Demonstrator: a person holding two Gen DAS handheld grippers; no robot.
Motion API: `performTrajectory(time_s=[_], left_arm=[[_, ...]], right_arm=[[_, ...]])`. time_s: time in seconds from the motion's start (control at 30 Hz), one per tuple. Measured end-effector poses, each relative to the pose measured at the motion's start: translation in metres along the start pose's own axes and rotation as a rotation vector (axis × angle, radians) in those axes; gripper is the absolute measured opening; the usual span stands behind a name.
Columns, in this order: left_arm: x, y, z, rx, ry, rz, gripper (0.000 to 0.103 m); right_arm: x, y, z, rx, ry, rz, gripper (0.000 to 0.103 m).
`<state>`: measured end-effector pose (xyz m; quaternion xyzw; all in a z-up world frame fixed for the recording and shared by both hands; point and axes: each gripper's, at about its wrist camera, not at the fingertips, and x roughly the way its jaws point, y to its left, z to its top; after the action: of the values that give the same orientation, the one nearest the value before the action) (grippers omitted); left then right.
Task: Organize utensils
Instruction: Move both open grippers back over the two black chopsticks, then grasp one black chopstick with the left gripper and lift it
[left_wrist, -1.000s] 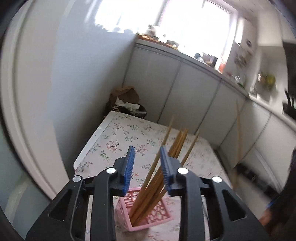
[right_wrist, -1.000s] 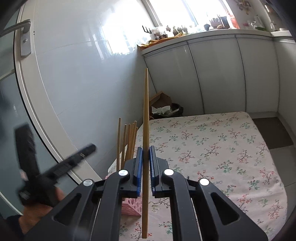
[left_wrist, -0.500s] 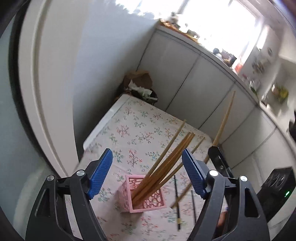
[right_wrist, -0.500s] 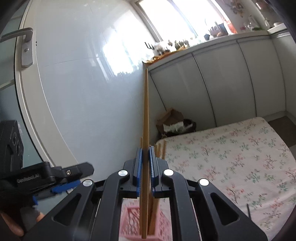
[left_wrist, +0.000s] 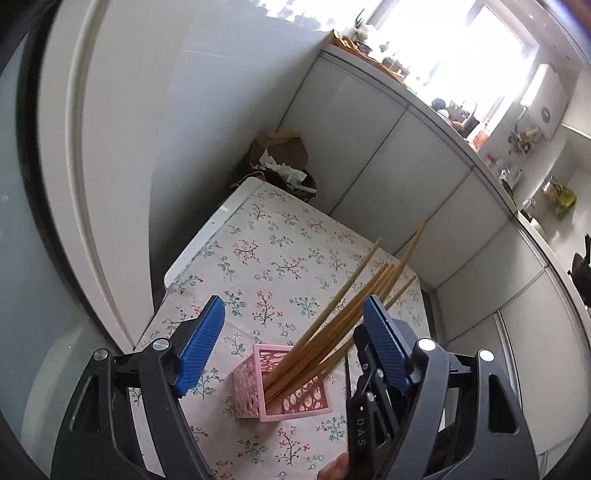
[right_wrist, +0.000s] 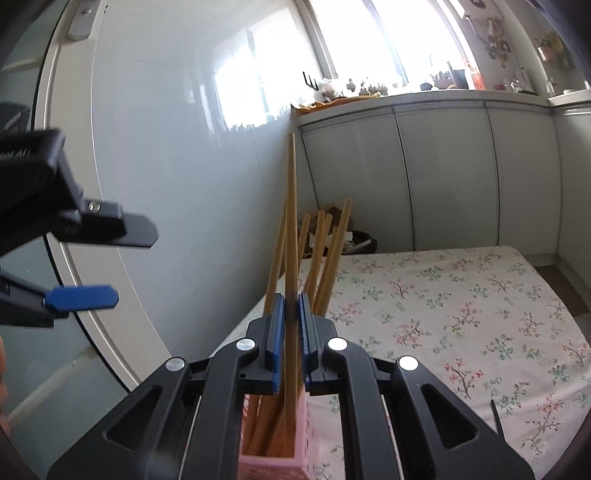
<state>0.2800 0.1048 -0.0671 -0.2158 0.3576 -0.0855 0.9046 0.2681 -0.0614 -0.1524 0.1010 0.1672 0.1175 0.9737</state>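
A pink lattice holder (left_wrist: 284, 391) stands upright on the flowered desk (left_wrist: 266, 258), holding a leaning bundle of wooden chopsticks (left_wrist: 347, 310). One more chopstick (right_wrist: 291, 236) stands upright, its lower end inside the holder.

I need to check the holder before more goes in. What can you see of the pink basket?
The pink basket is a small square plastic holder with lattice cut-out walls and an open top, standing upright on the floral tablecloth. Several wooden chopsticks lean out of it. The right gripper holds one more chopstick, its lower end inside the basket.
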Motion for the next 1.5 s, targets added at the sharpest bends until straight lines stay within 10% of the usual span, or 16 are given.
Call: performTrajectory(time_s=[0.2,0.43,0.77,1.07,1.5], left_arm=[[0.002,-0.001,-0.001,-0.008,0.011,-0.017,0.074],[0.002,-0.033,-0.011,0.092,0.035,-0.041,0.074],[0.023,-0.134,-0.08,0.384,0.166,-0.016,0.08],[0.1,-0.17,-0.136,0.393,0.393,0.01,0.079],[0.203,-0.136,-0.142,0.391,0.497,0.209,0.048]], right_arm=[[-0.016,-0.006,0.006,-0.003,0.079,0.005,0.016],[-0.06,-0.073,0.071,0.06,0.176,-0.143,0.06],[-0.088,-0.179,0.045,0.17,0.577,-0.331,0.06],[-0.103,-0.228,0.033,0.332,0.664,-0.351,0.06],[-0.089,-0.231,0.024,0.293,0.738,-0.309,0.041]])
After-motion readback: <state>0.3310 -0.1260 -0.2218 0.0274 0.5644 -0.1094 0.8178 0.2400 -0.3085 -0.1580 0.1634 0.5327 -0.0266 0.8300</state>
